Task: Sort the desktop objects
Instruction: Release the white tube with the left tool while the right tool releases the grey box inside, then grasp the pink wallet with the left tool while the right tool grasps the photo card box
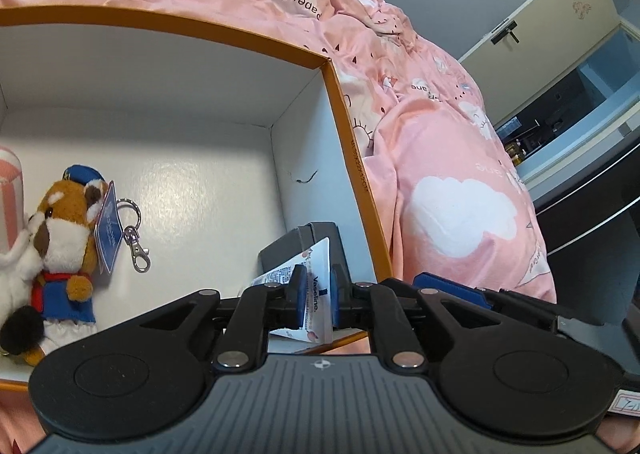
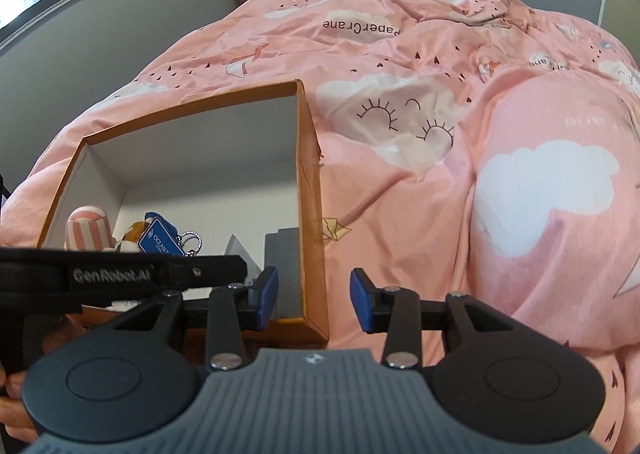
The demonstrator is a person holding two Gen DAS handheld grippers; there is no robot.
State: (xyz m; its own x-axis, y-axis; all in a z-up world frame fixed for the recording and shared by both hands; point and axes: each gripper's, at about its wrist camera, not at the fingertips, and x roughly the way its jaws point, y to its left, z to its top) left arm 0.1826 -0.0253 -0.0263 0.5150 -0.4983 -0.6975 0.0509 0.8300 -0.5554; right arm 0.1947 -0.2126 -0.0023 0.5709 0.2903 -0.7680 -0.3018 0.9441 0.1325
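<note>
A: How far along was the sorting?

B: Well on, it seemed. The box [image 1: 352, 142] on the bed already held a plush dog [image 1: 64, 238], a striped toy [image 2: 89, 229] and a grey case [image 1: 320, 242]. The left tongs [image 1: 315, 296] had a Vaseline tube [image 1: 316, 282] between the pads over the box corner; whether it was pinched or loose couldn't be told.

A: And the right tongs [image 2: 314, 300]?

B: Parted, empty, astride the box wall. Only the pink quilt [image 2: 440, 182] lay around; nothing blocked the drop.
</note>
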